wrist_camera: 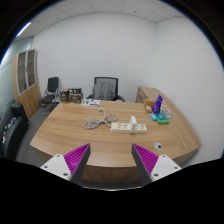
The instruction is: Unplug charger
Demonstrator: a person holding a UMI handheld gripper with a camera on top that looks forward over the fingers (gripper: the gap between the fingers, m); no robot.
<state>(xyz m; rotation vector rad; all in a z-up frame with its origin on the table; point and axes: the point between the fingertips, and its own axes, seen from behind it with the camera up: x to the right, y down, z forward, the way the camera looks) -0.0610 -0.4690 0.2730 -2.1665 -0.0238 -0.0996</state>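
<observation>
A white power strip [122, 127] lies near the middle of the wooden desk [80, 135], well beyond my fingers. A small plug or charger [132, 121] stands on its right end. A white cable [97, 123] coils to the left of the strip. My gripper [112, 158] is open and empty, above the desk's near edge, with the purple pads [76, 156] spread wide apart.
A teal box [160, 117] and a purple object [159, 103] sit at the desk's right end. A black office chair [104, 89] stands behind the desk. A second chair [50, 92] and a wooden cabinet [27, 75] stand at the left wall.
</observation>
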